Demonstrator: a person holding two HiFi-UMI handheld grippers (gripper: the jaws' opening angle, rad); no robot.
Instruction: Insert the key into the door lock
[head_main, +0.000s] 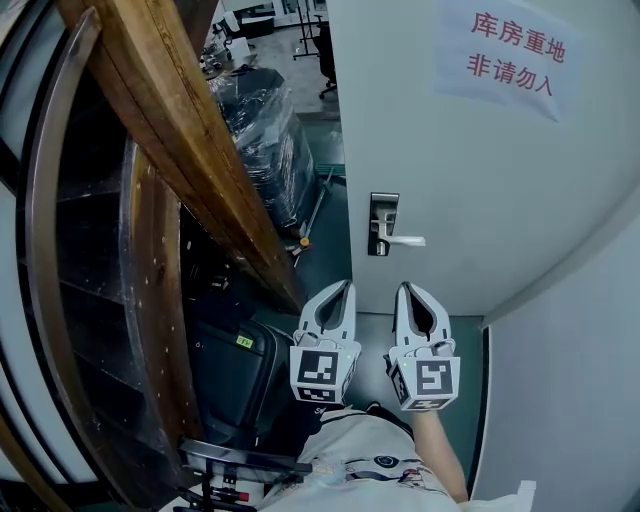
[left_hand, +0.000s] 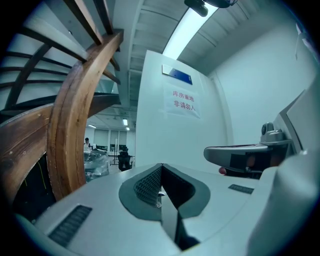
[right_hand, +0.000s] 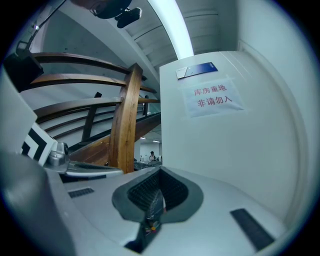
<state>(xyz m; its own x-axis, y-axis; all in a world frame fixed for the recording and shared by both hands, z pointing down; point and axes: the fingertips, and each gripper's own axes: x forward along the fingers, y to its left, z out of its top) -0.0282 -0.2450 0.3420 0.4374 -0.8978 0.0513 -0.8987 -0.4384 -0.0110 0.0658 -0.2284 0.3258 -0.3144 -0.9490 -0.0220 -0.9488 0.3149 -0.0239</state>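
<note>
Only the right gripper view shows the thin key (right_hand: 154, 199), clamped in the right gripper (right_hand: 160, 170); only the head view shows the door lock (head_main: 383, 224), mid-frame. The left gripper (left_hand: 161, 165) has its jaws together.

**Key pinched in the jaws, lock well ahead on the door**

The key (right_hand: 154, 202) is a thin, silvery sliver standing on edge between the ribbed pads of the right hand-held gripper (head_main: 409, 290), whose jaws are closed on it. Its tip cannot be made out. The door lock (head_main: 382, 224) is a dark upright plate with a silver lever handle (head_main: 405, 241), set near the white door's (head_main: 480, 180) left edge, apart from the key.
</note>
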